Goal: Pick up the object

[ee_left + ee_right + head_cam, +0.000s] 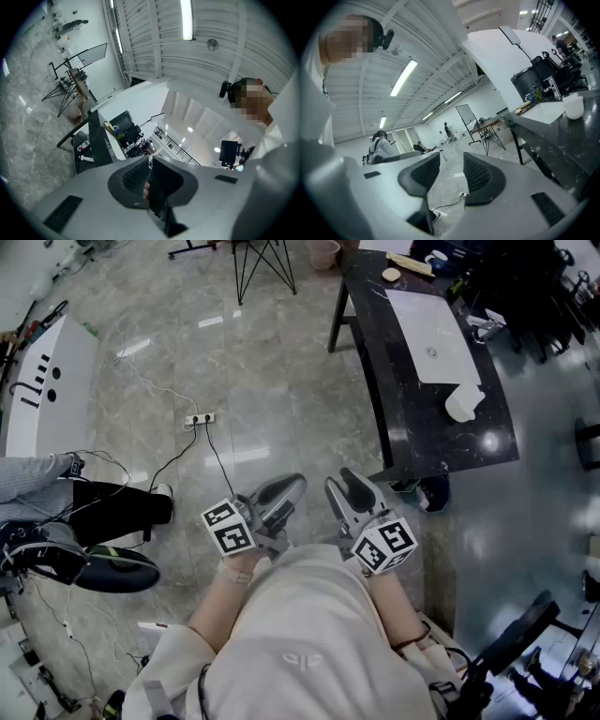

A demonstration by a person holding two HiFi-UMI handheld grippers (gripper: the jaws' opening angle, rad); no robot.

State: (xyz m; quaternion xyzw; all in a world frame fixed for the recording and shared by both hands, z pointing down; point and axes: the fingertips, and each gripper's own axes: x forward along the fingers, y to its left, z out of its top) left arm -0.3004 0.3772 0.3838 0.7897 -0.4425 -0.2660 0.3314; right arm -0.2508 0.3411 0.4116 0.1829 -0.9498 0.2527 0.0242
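Both grippers are held close to the person's chest, over the marble floor and away from the black table (412, 418). On that table lie a white sheet (431, 334) and a white cup-like object (462, 404); the cup (574, 107) also shows at the far right of the right gripper view. My left gripper (286, 488) points up toward the room, and its pads (140, 176) are pressed together with nothing held. My right gripper (349, 486) stands open, and bare floor shows through the gap between its pads (480, 173). Neither gripper touches anything.
A power strip (199, 418) and its cables lie on the floor ahead. A seated person's legs and a dark shoe (112, 568) are at the left, beside a white panel (42, 390). A tripod (262, 263) stands at the back. Dark equipment (516, 643) fills the lower right.
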